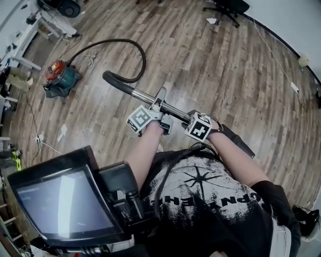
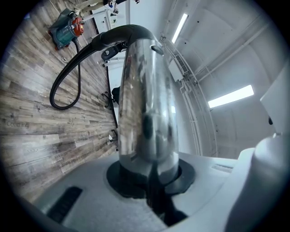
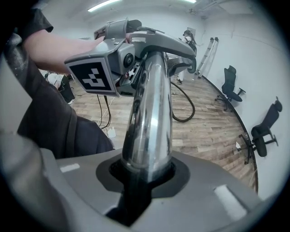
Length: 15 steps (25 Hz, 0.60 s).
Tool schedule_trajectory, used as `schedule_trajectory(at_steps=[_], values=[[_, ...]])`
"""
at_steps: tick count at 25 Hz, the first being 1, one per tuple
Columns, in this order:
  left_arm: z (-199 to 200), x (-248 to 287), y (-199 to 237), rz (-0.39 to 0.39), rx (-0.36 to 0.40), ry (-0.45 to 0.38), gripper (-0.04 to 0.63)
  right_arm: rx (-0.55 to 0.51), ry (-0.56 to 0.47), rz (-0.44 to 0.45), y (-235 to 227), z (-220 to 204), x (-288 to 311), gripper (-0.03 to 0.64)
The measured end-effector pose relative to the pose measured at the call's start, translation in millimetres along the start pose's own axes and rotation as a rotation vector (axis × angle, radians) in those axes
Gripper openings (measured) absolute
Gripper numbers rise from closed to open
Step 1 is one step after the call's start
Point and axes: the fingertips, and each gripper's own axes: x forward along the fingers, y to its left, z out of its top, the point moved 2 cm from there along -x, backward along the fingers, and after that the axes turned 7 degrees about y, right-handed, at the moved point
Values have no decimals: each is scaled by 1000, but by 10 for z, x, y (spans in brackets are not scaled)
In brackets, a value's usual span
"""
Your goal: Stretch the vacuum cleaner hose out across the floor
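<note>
The red and teal vacuum cleaner [image 1: 60, 78] sits on the wooden floor at the left. Its black hose [image 1: 131, 50] loops away and curves back to a black handle joined to a chrome wand [image 1: 173, 110]. Both grippers clamp this wand in front of the person. My left gripper [image 1: 159, 105] is shut on the wand nearer the hose. My right gripper [image 1: 194, 119] is shut on it nearer the black lower section [image 1: 241, 144]. In the left gripper view the chrome wand [image 2: 147, 104] rises from the jaws toward the hose [image 2: 68, 77]. The right gripper view shows the wand [image 3: 149, 122] and the left gripper [image 3: 118, 58].
A dark office chair [image 1: 226, 7] stands at the far side, two more chairs [image 3: 231, 86] along the wall. White desks and clutter [image 1: 35, 25] line the left edge, with cables and a power strip [image 1: 39, 140] on the floor. A screen device [image 1: 62, 201] hangs at the person's front.
</note>
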Motion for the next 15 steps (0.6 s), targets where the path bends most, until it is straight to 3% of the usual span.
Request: schedule_trajectory(at_steps=[4,7,15], values=[[-527,230,-138,23,16,5,48,6,-22,9,-23,-551,-154,95],[-876,335,-303,-5,22,2,48,-3,-42,22,18,-895,-247,95],[-1439,299,-365,86,56,-42,48,-51,-69,68,170,-1452,-374,95]])
